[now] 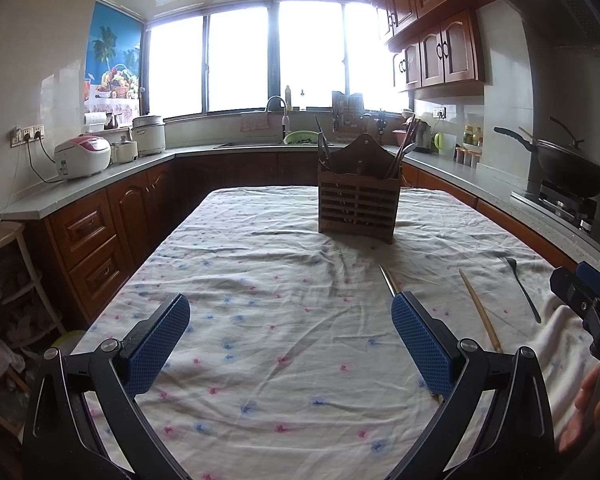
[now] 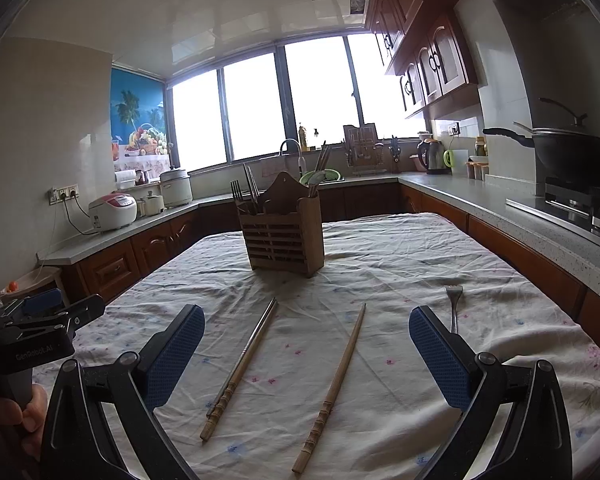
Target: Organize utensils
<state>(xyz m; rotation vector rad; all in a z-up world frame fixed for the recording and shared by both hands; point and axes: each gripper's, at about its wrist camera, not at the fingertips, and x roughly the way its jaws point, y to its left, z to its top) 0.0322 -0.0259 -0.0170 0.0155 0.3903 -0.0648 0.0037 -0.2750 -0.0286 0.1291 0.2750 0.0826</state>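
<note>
A slatted wooden utensil holder [image 1: 356,200] [image 2: 283,236] stands upright mid-table with forks and chopsticks in it. On the floral cloth lie a pair of chopsticks [image 2: 242,368], partly behind my finger in the left wrist view [image 1: 388,280], a single bamboo chopstick [image 2: 332,392] [image 1: 480,312] and a metal fork [image 2: 453,304] [image 1: 522,288]. My left gripper [image 1: 290,344] is open and empty above bare cloth. My right gripper [image 2: 306,356] is open and empty, hovering over the chopsticks, which lie between its fingers. The fork lies just beyond the right finger.
Counters run around the table [image 1: 260,264]: rice cookers [image 1: 84,156] on the left, a sink [image 1: 284,136] at the back, a wok on the stove [image 2: 572,156] on the right. The other gripper shows at each view's edge [image 1: 584,292] [image 2: 40,320].
</note>
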